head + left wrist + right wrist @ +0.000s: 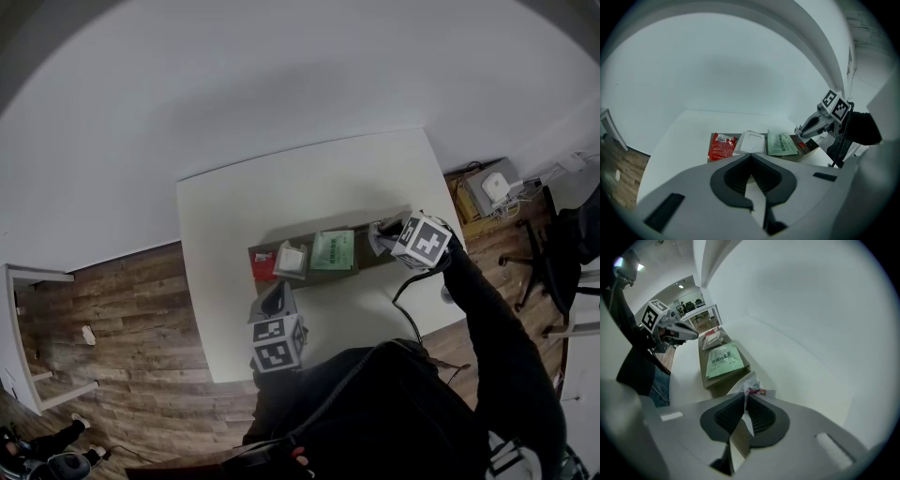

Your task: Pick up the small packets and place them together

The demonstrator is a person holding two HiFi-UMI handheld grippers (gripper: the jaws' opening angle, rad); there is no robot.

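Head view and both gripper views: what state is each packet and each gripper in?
left gripper: jaws together, nothing between them.
right gripper: jaws shut on the crinkled packet.
crinkled packet: held, not lying with the others.
red packet: lying flat on the cardboard.
white packet: flat on the cardboard, beside the red packet.
green packet: flat on the cardboard, beside the white packet.

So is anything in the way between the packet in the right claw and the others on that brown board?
Nothing visible. The right gripper holds the crumpled packet at the brown board's end, and the green packet lies next along it. The left gripper hangs off to the side.
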